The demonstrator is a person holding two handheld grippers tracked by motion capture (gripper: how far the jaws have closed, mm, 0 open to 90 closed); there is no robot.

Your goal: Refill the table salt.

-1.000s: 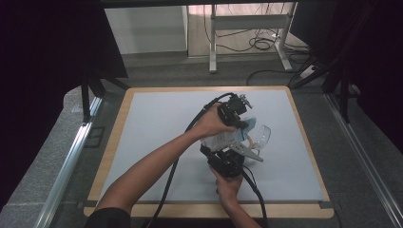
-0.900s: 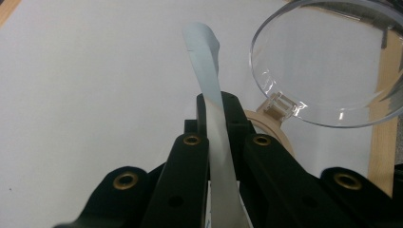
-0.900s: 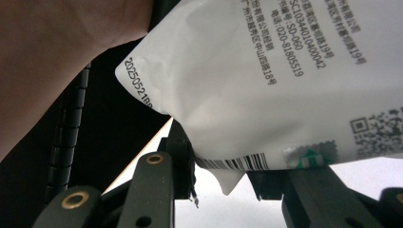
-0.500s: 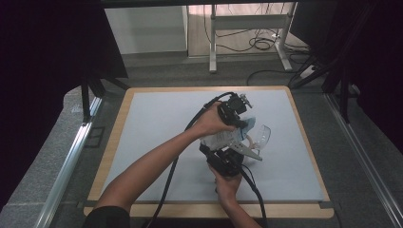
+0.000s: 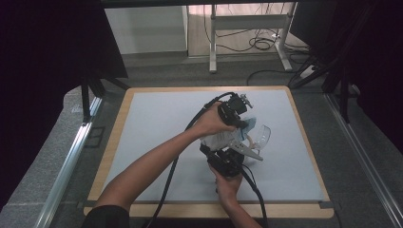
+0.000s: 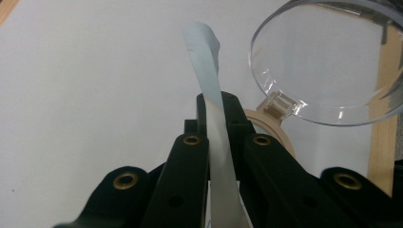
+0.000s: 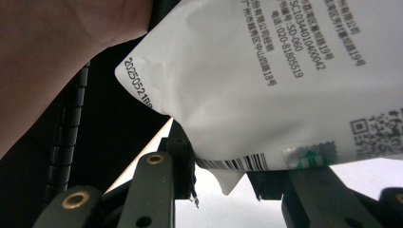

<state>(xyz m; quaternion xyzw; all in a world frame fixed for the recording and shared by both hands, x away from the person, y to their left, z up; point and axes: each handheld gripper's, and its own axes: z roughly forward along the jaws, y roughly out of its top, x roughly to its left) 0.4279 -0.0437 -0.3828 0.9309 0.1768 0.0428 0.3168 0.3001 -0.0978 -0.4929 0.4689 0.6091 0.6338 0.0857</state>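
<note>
A white printed packet [image 7: 266,80] hangs over the mat, and my right gripper [image 7: 225,173] is shut on its lower edge. From above, that packet [image 5: 216,139] sits between both hands, with my right gripper [image 5: 229,148] coming up from below. My left gripper [image 6: 215,107] is shut on a thin pale blue strip [image 6: 206,61] that curls up out of the jaws. In the high view my left gripper [image 5: 245,124] points down at the packet's top. Clear safety glasses [image 5: 259,137] lie just right of it, their lens [image 6: 323,61] close beyond the left jaws.
A pale grey mat [image 5: 152,123] covers the wood-edged table [image 5: 111,147], with free room to the left and front. A black cable [image 5: 171,166] trails along the left forearm. Metal rails [image 5: 71,156] run beside the table.
</note>
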